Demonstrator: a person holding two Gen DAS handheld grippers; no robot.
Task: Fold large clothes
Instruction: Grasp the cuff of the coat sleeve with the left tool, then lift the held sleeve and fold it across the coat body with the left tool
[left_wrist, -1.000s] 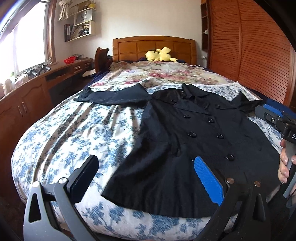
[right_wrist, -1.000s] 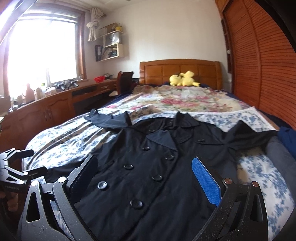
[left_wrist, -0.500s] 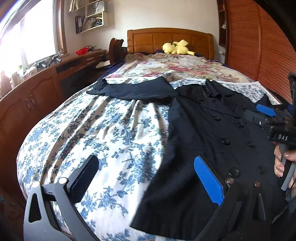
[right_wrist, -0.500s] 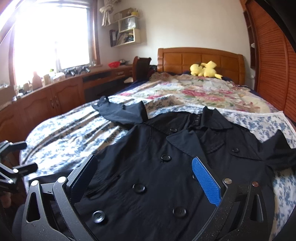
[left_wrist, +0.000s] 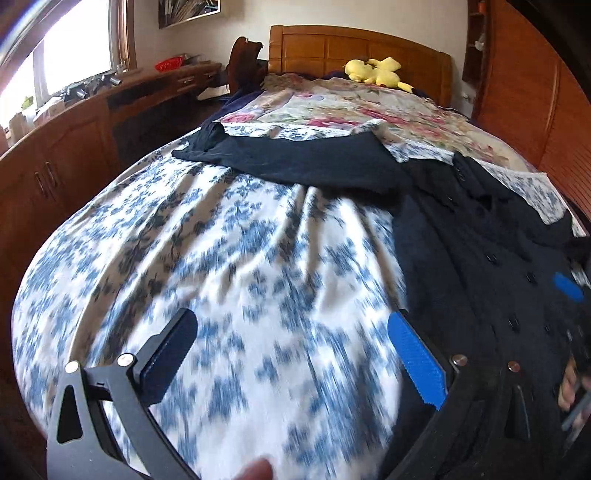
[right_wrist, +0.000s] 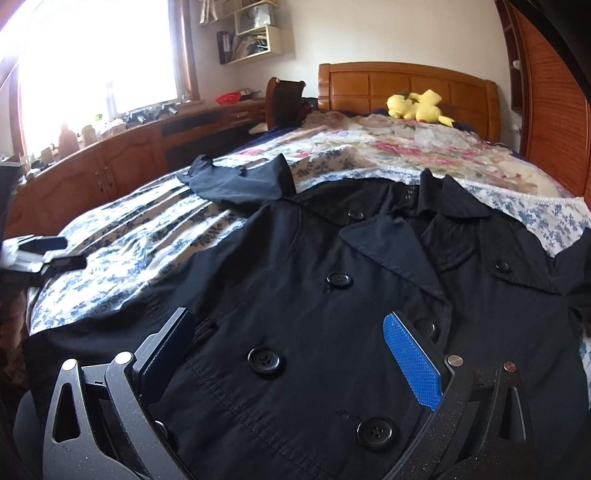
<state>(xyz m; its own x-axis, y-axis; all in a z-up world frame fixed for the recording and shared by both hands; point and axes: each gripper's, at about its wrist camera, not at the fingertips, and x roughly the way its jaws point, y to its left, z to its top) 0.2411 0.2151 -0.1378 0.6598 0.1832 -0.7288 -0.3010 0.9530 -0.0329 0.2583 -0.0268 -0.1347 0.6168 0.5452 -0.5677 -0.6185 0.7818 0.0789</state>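
A black double-breasted coat (right_wrist: 332, 295) lies face up and spread on the bed, collar toward the headboard. Its left sleeve (left_wrist: 295, 162) stretches out to the side over the blue floral sheet (left_wrist: 221, 258). My left gripper (left_wrist: 291, 347) is open and empty, low over the sheet just left of the coat's side edge (left_wrist: 417, 266). My right gripper (right_wrist: 288, 343) is open and empty, close above the coat's buttoned front. The left gripper (right_wrist: 44, 254) also shows at the left edge of the right wrist view; the right gripper (left_wrist: 569, 288) shows at the right edge of the left wrist view.
A flowered quilt (right_wrist: 406, 147) and a yellow plush toy (right_wrist: 417, 105) lie by the wooden headboard (left_wrist: 354, 48). Wooden cabinets and a desk (left_wrist: 74, 147) run along the left under the window. A wooden wardrobe (right_wrist: 550, 110) stands at the right.
Both grippers have moved forward and lower toward the bed. The left one has shifted left, off the coat's hem to over the sheet. The right one has closed in on the coat's front.
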